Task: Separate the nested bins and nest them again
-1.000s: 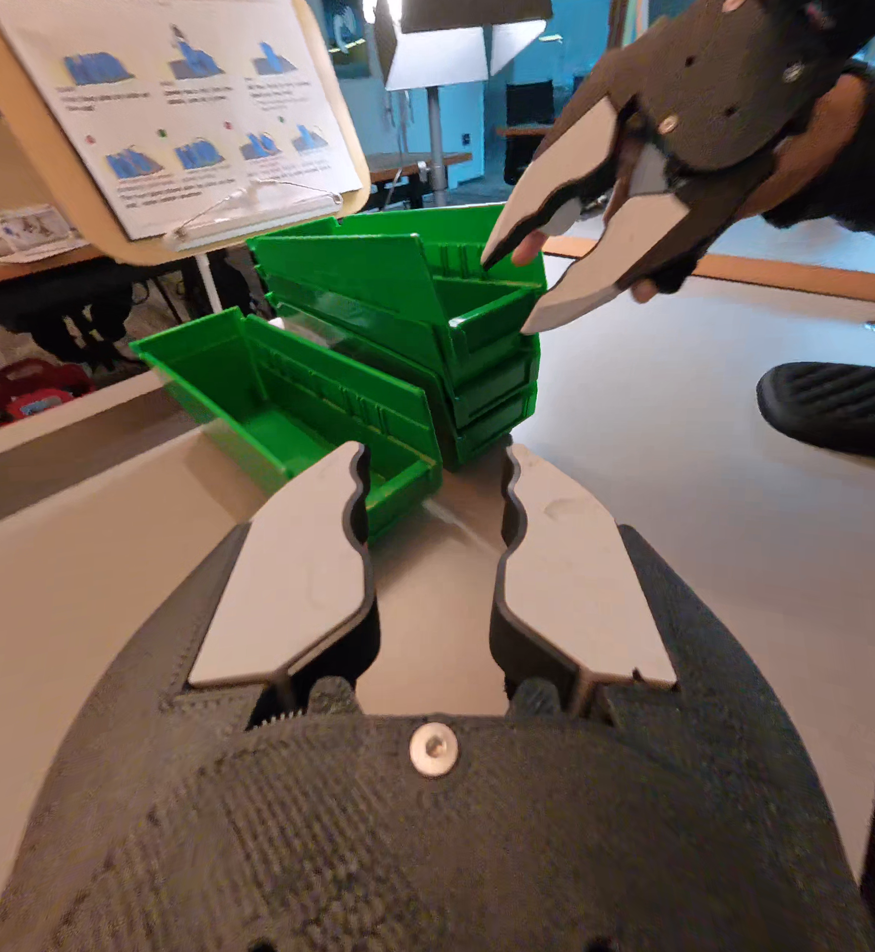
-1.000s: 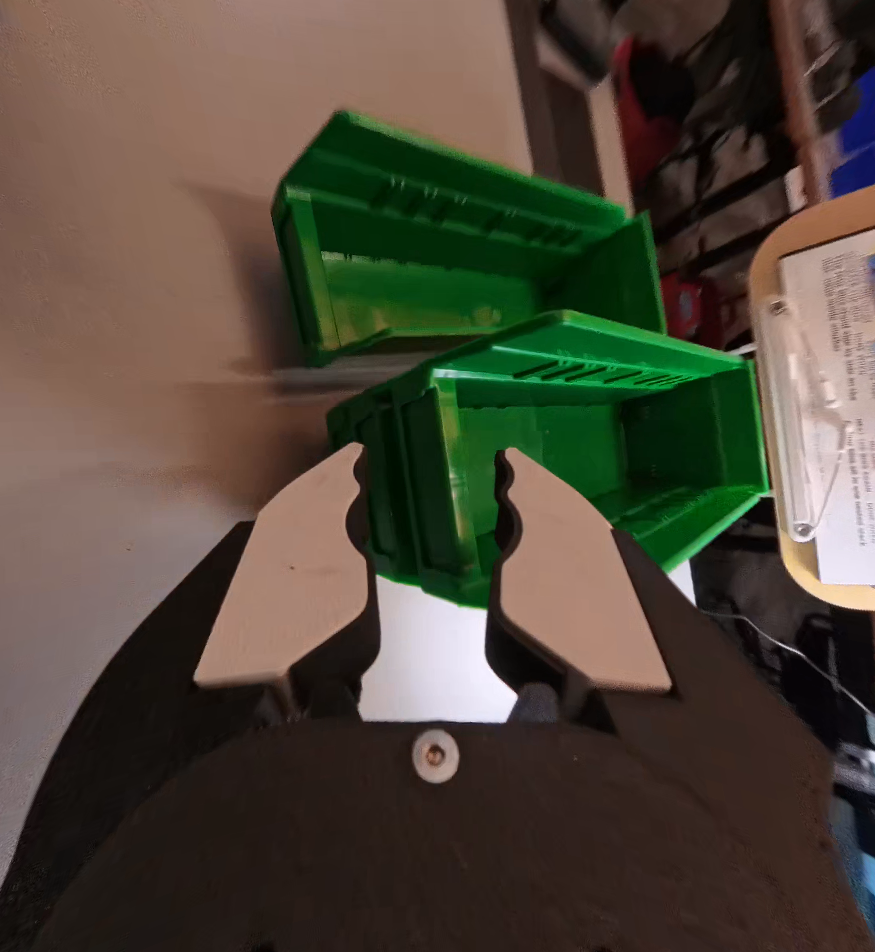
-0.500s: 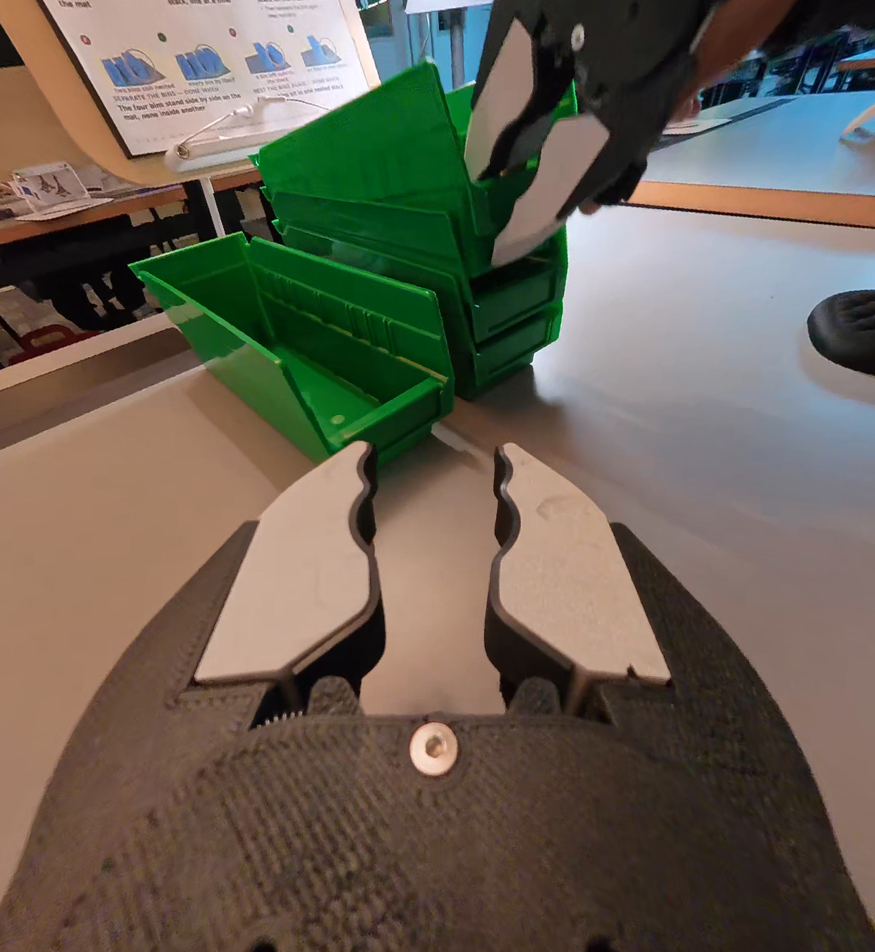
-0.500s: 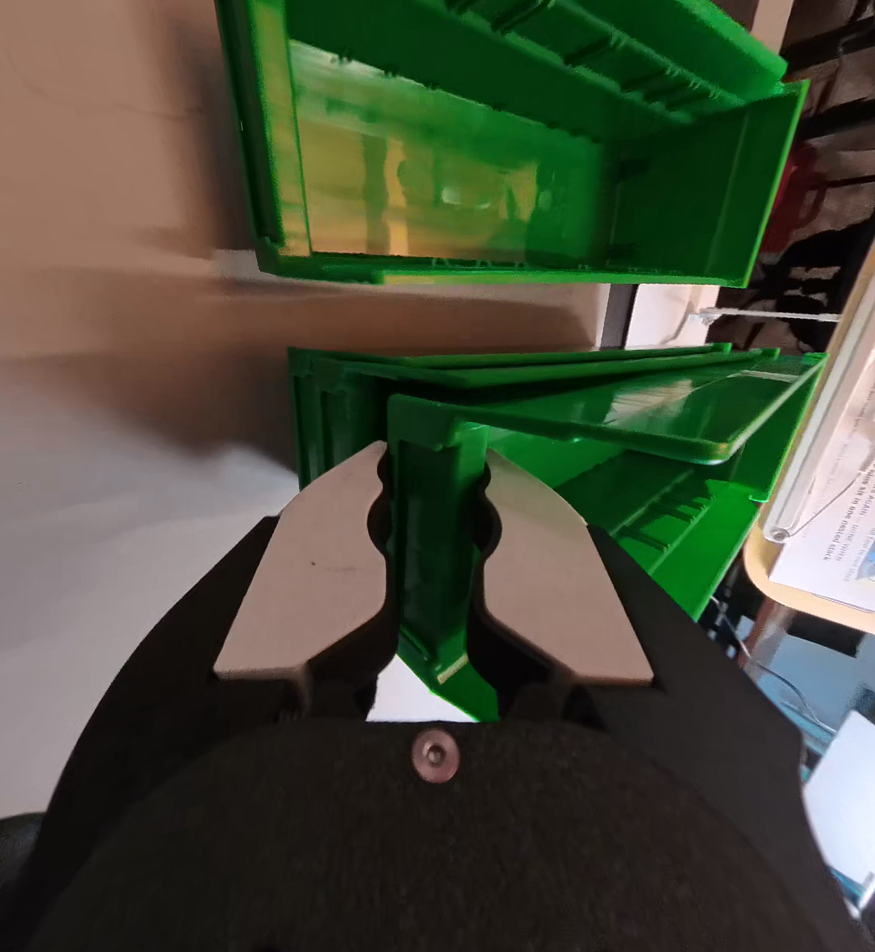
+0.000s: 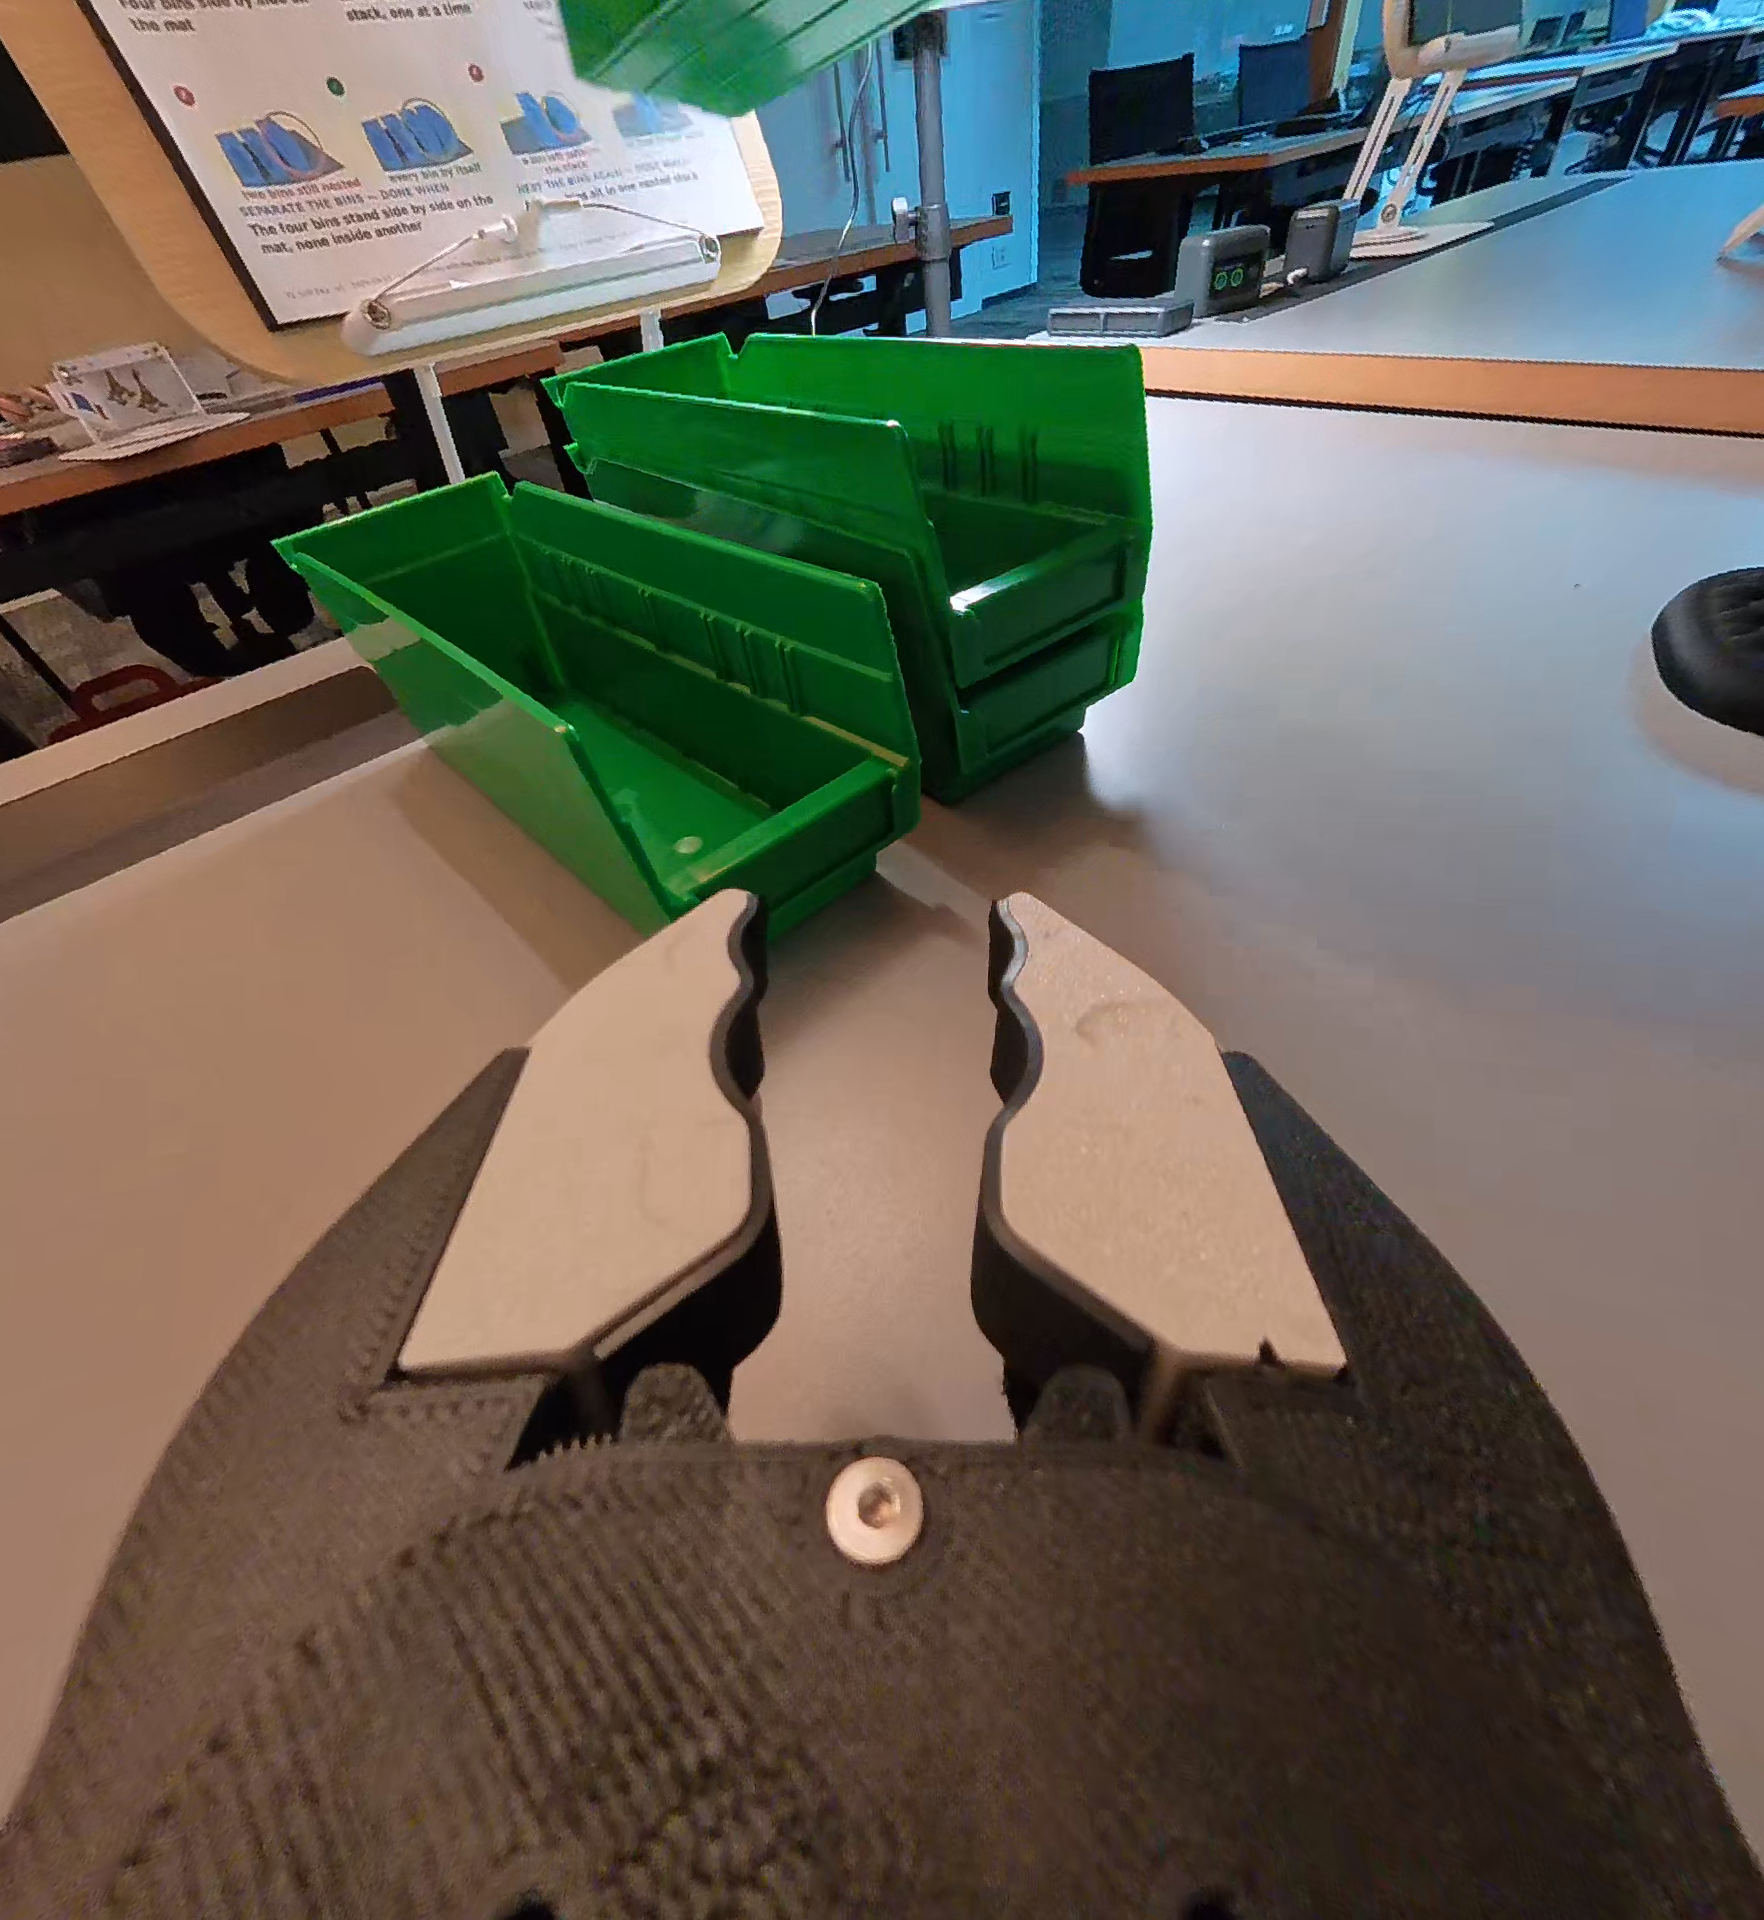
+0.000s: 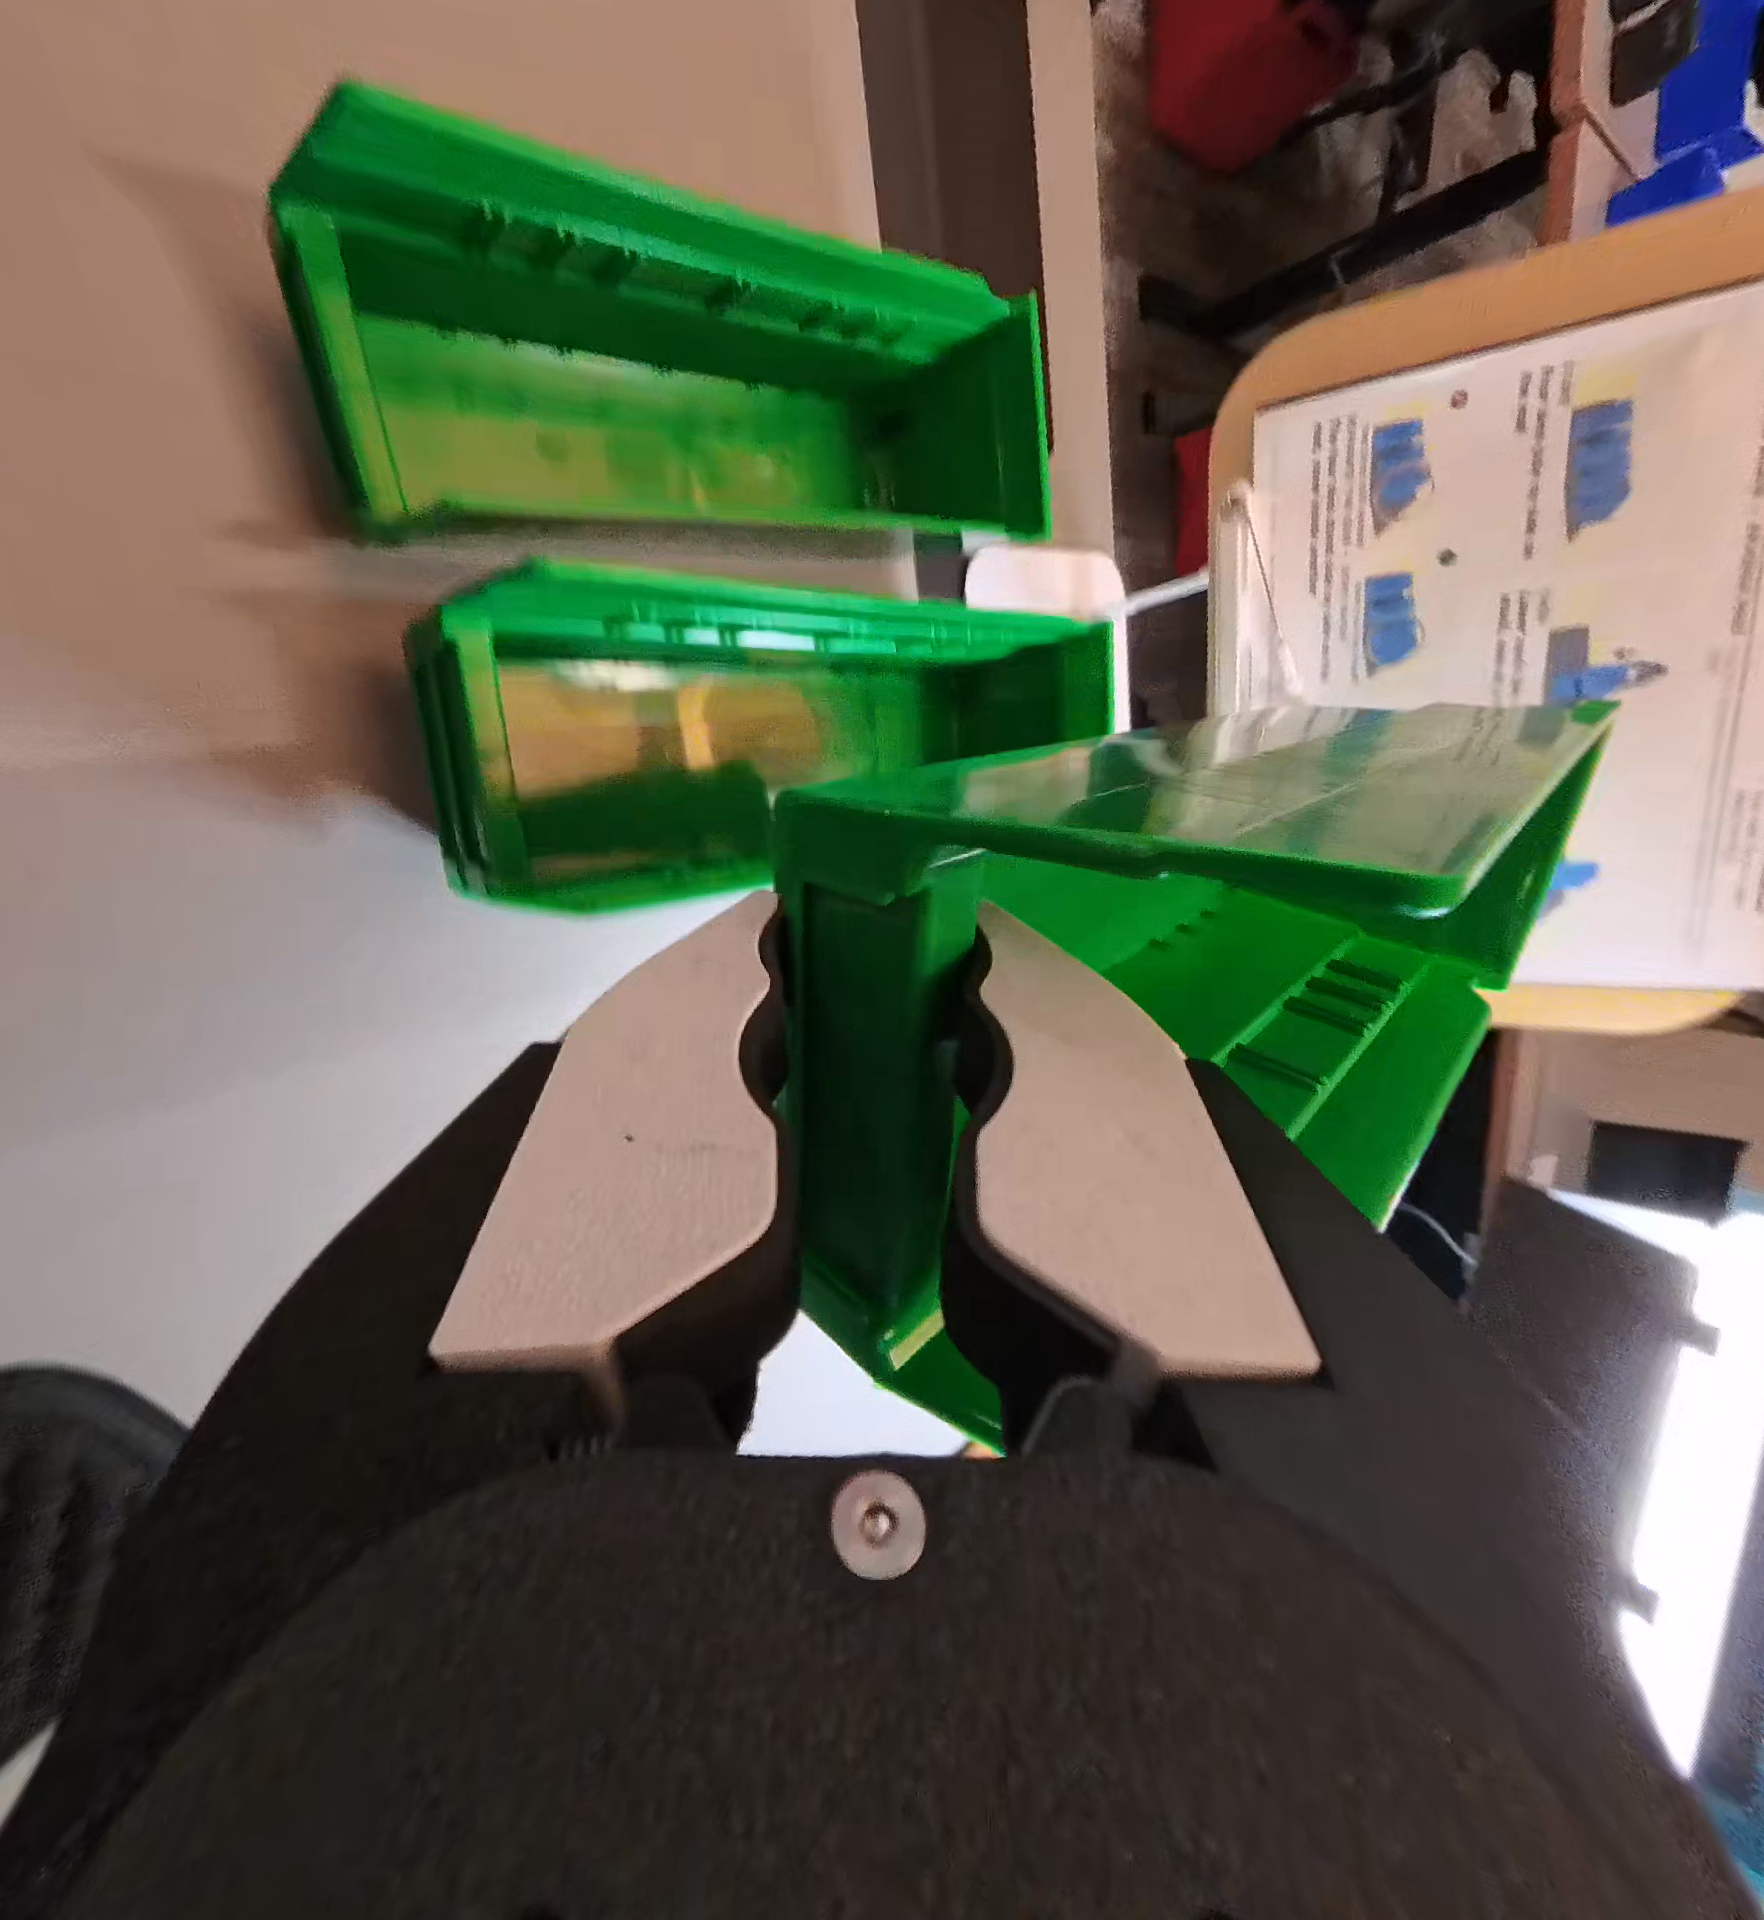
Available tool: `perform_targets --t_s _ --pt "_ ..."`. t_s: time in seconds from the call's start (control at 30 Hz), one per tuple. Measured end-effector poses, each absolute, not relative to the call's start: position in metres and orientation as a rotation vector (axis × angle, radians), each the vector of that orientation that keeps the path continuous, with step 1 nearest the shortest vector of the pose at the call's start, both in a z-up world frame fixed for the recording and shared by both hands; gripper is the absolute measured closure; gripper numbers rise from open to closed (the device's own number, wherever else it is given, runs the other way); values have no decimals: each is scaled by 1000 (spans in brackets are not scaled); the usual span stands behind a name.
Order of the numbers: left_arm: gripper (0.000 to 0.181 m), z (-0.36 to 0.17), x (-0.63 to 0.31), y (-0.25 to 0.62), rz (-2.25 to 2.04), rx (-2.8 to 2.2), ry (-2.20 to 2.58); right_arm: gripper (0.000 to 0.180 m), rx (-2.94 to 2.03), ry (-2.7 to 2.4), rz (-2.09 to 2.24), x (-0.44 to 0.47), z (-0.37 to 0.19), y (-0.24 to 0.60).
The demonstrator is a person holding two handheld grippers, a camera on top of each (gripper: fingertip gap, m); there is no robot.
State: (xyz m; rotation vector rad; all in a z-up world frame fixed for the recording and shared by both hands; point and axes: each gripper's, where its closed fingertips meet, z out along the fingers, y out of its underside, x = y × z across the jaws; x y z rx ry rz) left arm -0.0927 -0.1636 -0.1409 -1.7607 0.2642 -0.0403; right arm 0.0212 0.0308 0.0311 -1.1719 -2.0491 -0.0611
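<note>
Several green plastic bins are in play. One single bin [image 5: 649, 675] stands on the grey table [image 5: 1377, 935], with a nested stack of two bins [image 5: 961, 540] right beside it. My right gripper [image 6: 876, 925] is shut on the front wall of another green bin [image 6: 1273, 831] and holds it in the air above the others. That bin shows as a green edge at the top of the left wrist view [image 5: 743, 52]. Below it in the right wrist view lie the single bin [image 6: 649, 384] and the stack [image 6: 753, 727]. My left gripper [image 5: 873, 914] is open and empty, low over the table in front of the single bin.
A clipboard with an instruction sheet [image 5: 421, 156] stands on a stand behind the bins, and also shows in the right wrist view [image 6: 1584, 623]. A black textured pad [image 5: 1751, 655] lies on the table to the right. The table edge [image 5: 130, 748] runs left of the single bin. About 30 centimeters separates my left fingertips from my right.
My right gripper has shut on the top bin's front wall and lifted it out of the stack, leaving two nested. My left gripper stayed open in front of the single bin.
</note>
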Motion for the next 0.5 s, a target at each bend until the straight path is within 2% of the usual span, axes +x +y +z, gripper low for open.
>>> perform_targets --t_s 0.13,0.5 --pt "140 -141 -92 -163 -30 -1759 268 151 -1188 -2066 -186 77 2 61" --pt "141 -143 -88 -155 -15 -1779 283 150 -1241 -2059 -342 204 -163 151"
